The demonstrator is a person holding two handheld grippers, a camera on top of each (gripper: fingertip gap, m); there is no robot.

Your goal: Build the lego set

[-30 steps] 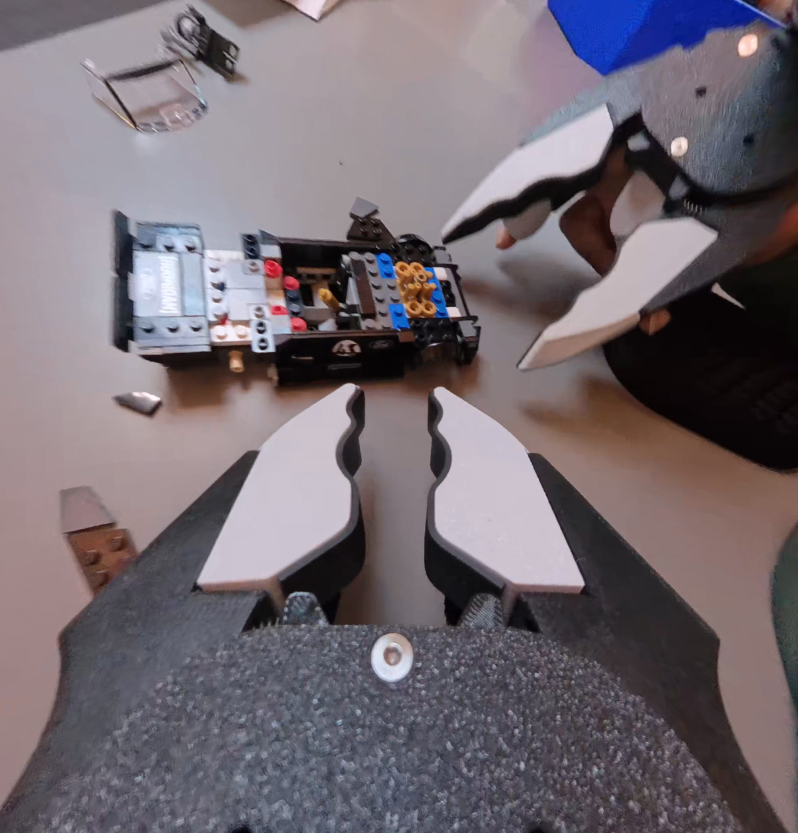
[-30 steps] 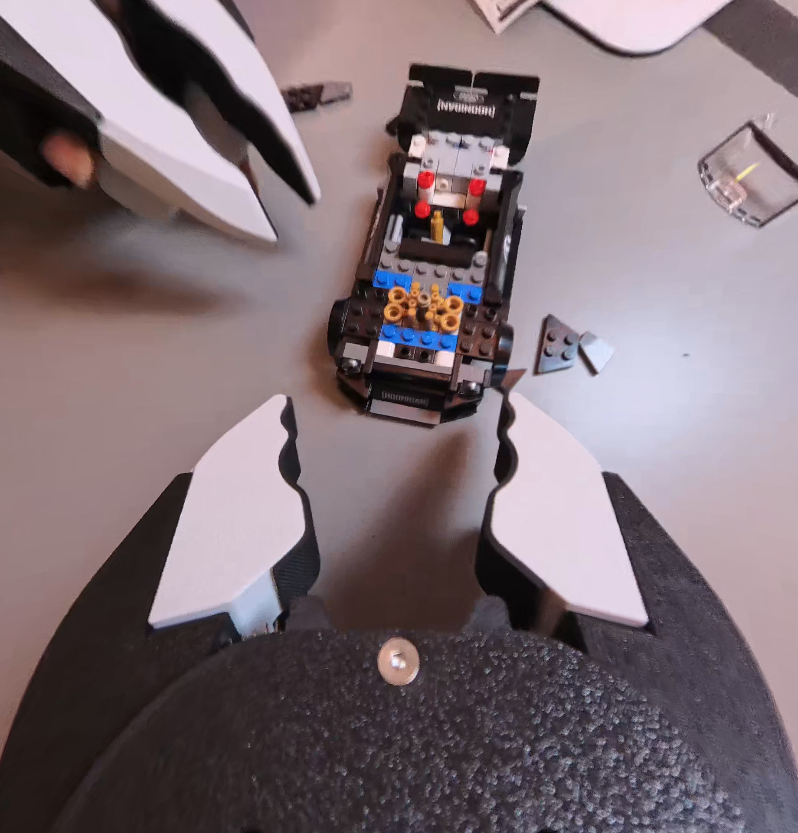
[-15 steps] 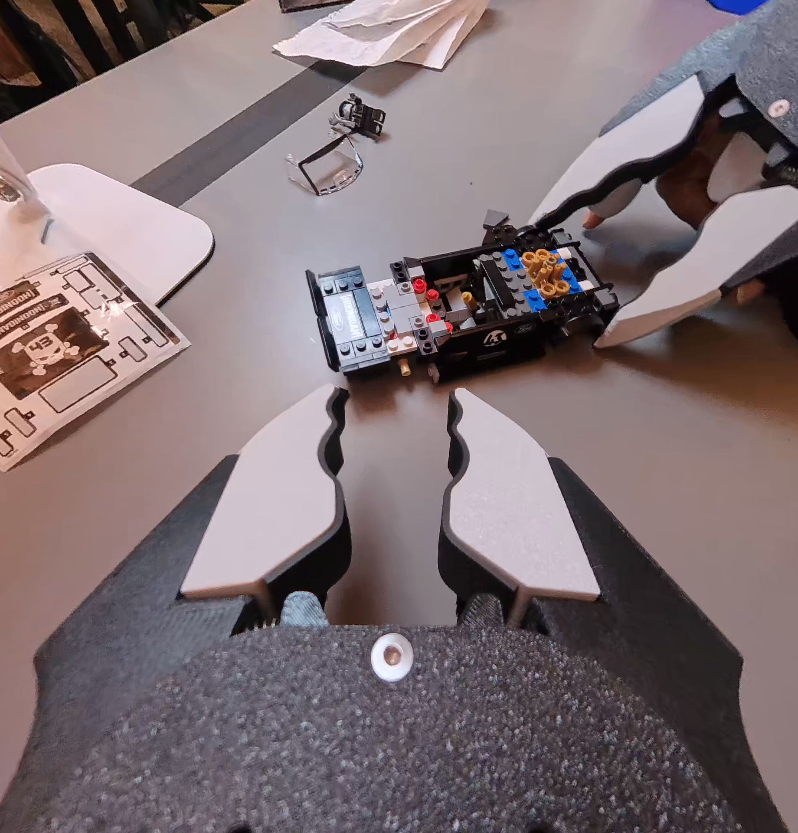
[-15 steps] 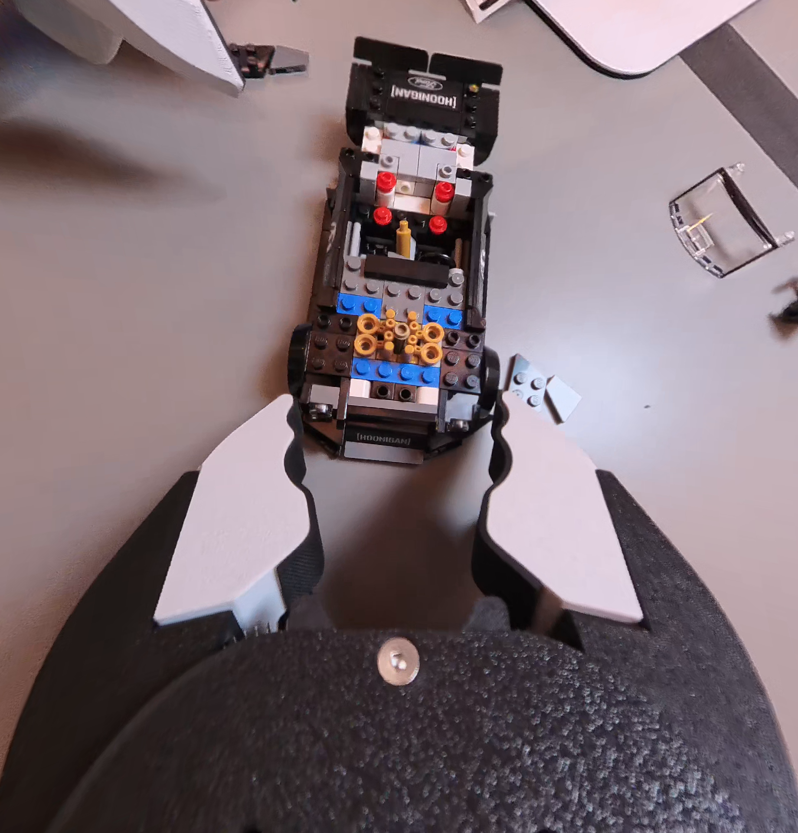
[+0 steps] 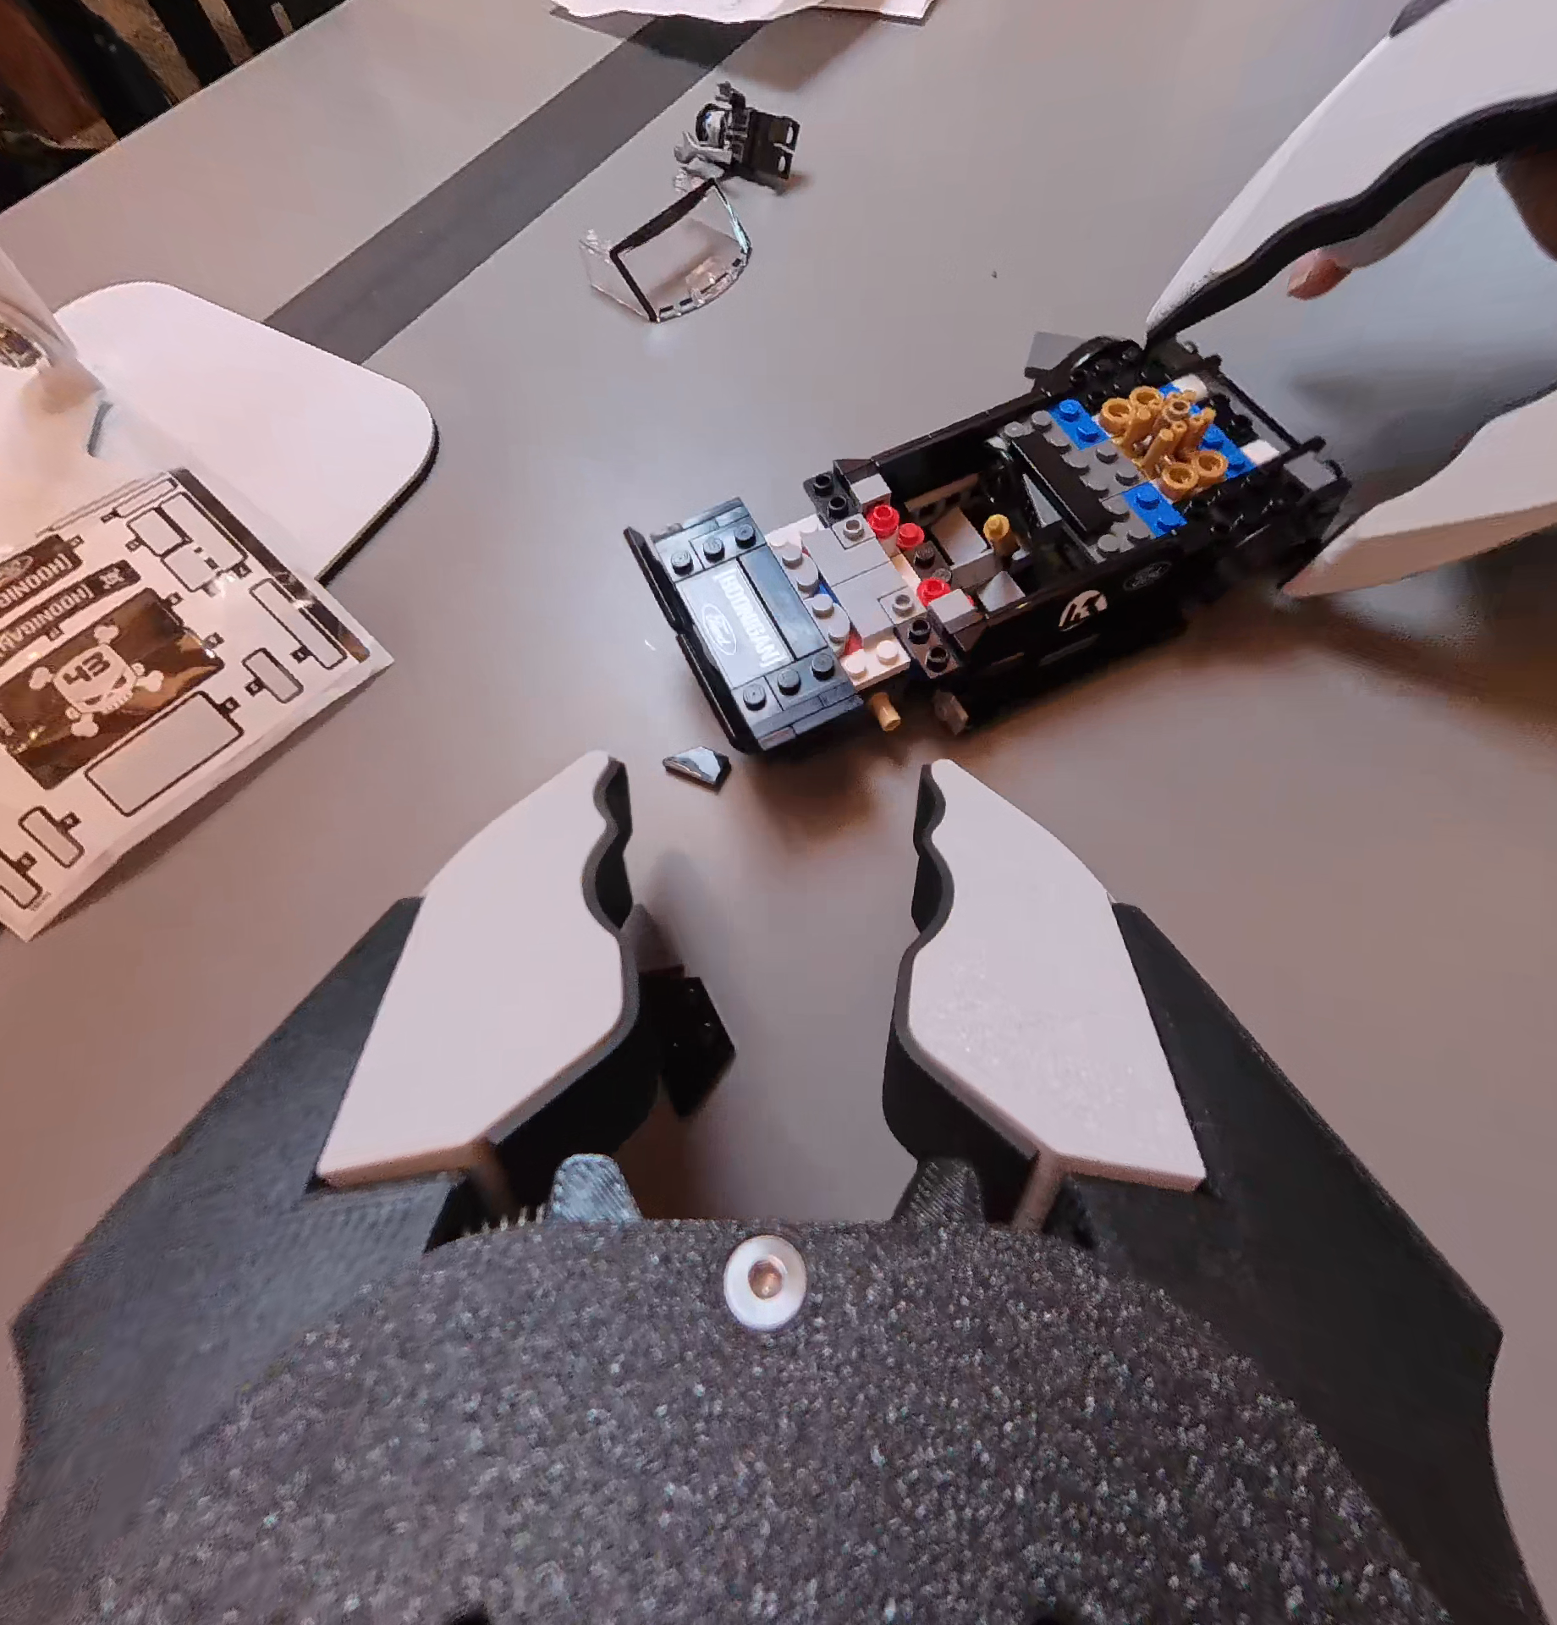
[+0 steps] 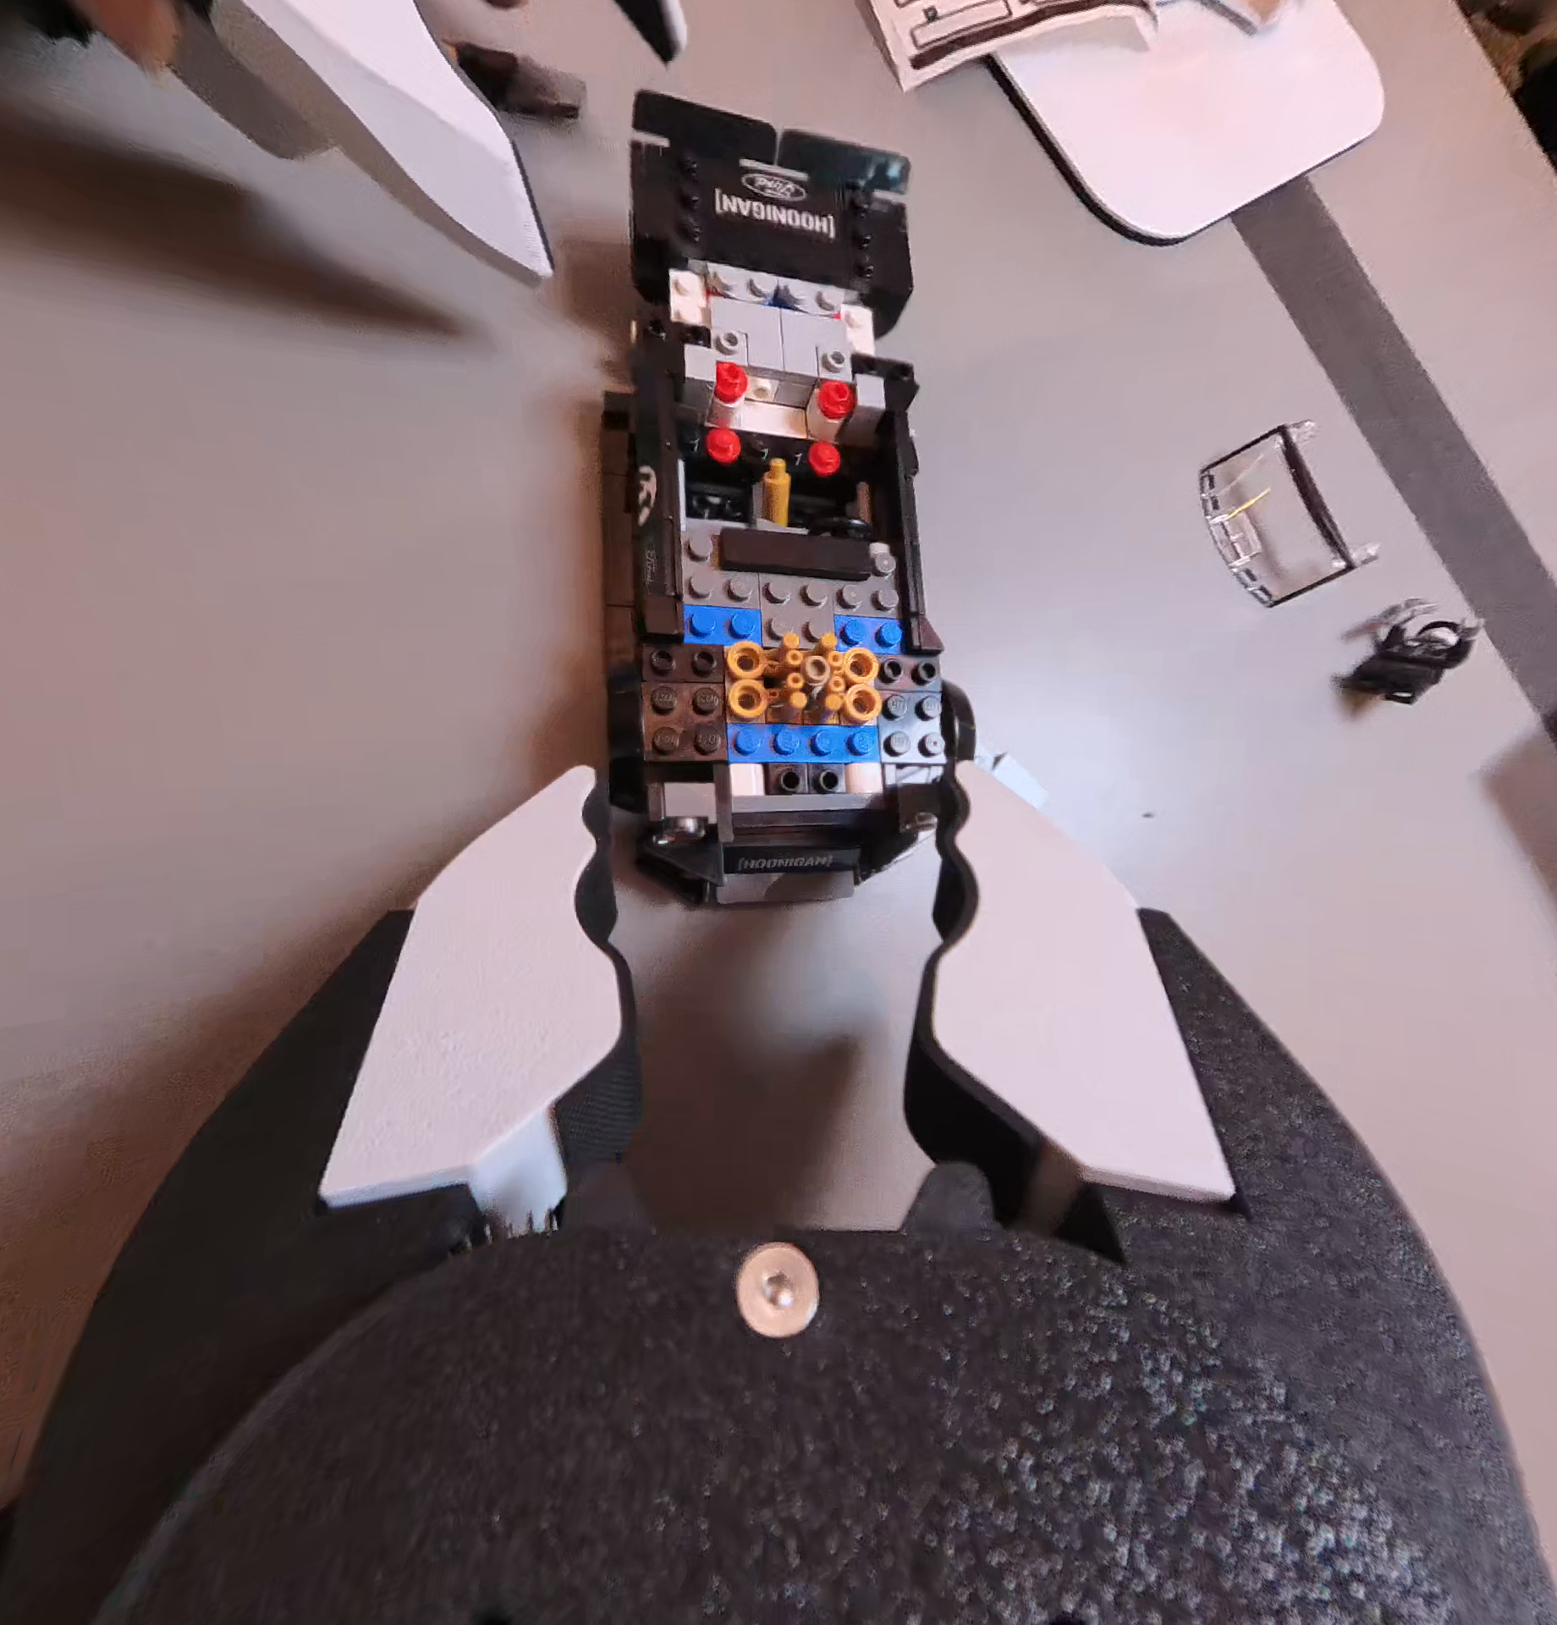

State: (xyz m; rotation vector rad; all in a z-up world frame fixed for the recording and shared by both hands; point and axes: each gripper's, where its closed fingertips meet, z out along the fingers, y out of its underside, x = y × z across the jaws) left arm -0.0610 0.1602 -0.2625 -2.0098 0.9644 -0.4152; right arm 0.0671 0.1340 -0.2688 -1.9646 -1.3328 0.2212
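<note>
right gripper (image 6: 771, 818): fingers spread, straddling near end of lego car (image 6: 779, 545), contact unclear | left gripper (image 5: 771, 774): released, empty, just short of car's side | car: flat on grey table (image 5: 1109, 879) | clear windshield piece (image 5: 669, 259): far, apart

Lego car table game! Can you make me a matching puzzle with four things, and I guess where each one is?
Things:
1. clear windshield piece
2. sticker sheet
3. right claw
4. small black wedge piece

Places:
A. open, its tips on either side of one end of the lego car
B. far left on the table, beside a white base
C. just ahead of the left claw's tips
D. beyond the car, near a small black part

Pairs: 1-D, 2-B, 3-A, 4-C
</note>
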